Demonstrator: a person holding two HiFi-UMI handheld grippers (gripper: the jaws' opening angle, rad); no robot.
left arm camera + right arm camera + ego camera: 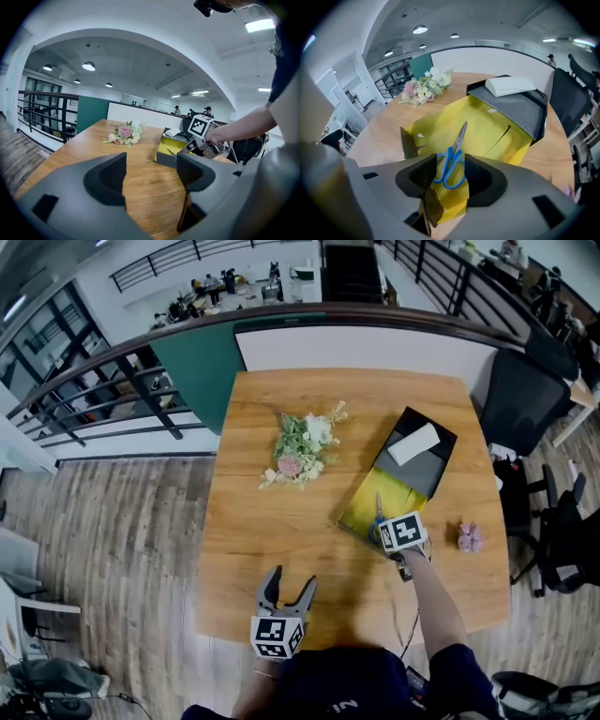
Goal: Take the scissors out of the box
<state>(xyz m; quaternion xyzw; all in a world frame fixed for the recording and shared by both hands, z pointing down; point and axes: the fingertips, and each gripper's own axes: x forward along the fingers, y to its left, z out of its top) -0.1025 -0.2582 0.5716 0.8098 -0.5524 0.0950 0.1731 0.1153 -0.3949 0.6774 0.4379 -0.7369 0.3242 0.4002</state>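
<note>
An open box (356, 512) with a yellow inside lies on the wooden table (281, 540), right of middle. Blue-handled scissors (452, 161) lie flat in it, blades pointing toward the black lid (520, 110). My right gripper (450, 171) hangs tilted down over the box's near end; it is open, the blue handles show in the gap between its jaws, and the pads do not press them. In the head view it is under its marker cube (403, 532). My left gripper (291, 582) is open and holds nothing, low over the table near the front edge.
A small bouquet (302, 448) lies left of the box. A white block (413, 443) rests on the lid. A small pink thing (469, 537) sits near the table's right edge. A black chair (520, 399) stands to the right, a railing (112, 399) beyond the table.
</note>
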